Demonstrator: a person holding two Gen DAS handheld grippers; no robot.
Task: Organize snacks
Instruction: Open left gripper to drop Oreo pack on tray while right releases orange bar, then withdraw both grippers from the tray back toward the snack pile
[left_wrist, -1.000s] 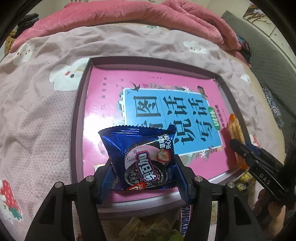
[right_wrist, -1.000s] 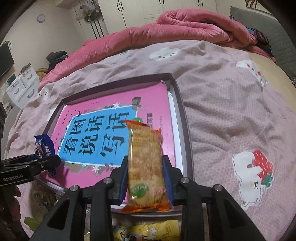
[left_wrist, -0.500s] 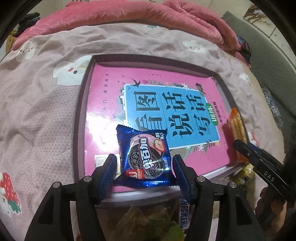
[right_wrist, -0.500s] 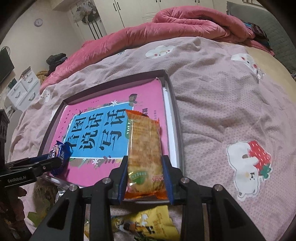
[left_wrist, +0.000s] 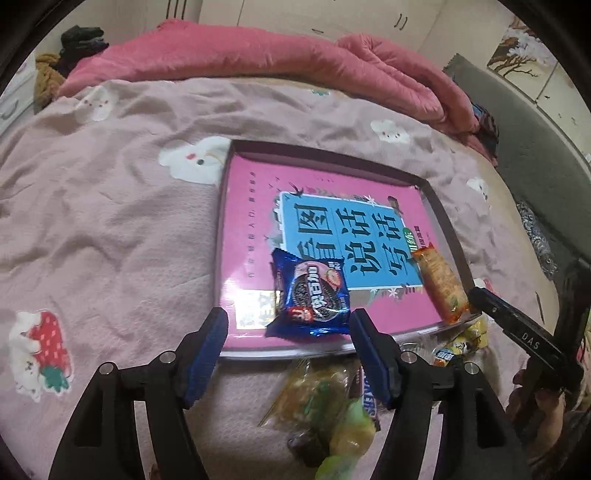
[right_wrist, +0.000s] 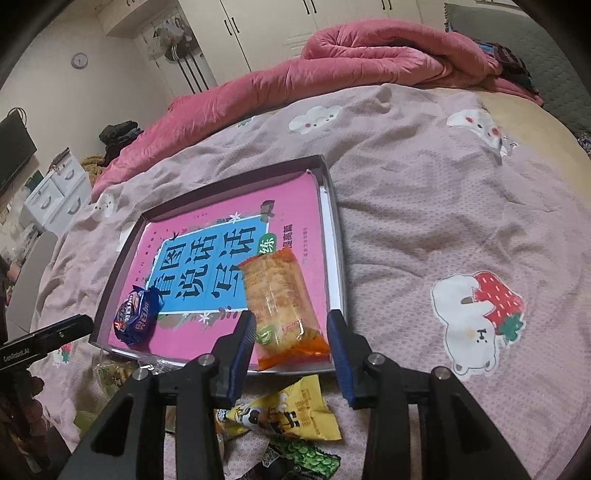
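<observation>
A blue cookie packet (left_wrist: 310, 295) lies on the pink book (left_wrist: 251, 221) inside a dark-rimmed tray (left_wrist: 221, 236), near its front edge. My left gripper (left_wrist: 289, 315) hovers just in front of it. Its jaws are opening, and the packet's near end sits between the tips with neither pad touching it. An orange cracker packet (right_wrist: 280, 306) rests on the same book (right_wrist: 295, 199) at the tray's (right_wrist: 337, 236) front right corner. The right gripper (right_wrist: 291, 319) straddles its near end, jaws opening, with a slim gap on each side.
Loose snacks lie on the pink sheet in front of the tray: a yellow packet (right_wrist: 295, 413), a green one (right_wrist: 306, 458), a greenish bag (left_wrist: 325, 398) and a chocolate bar (left_wrist: 369, 402). A rolled pink quilt (left_wrist: 258, 55) lies along the back. White drawers (right_wrist: 55, 192) stand at the far left.
Both grippers let go of their packets, which now lie flat on the book. Both have pulled back and up, so the tray looks smaller and farther away.
</observation>
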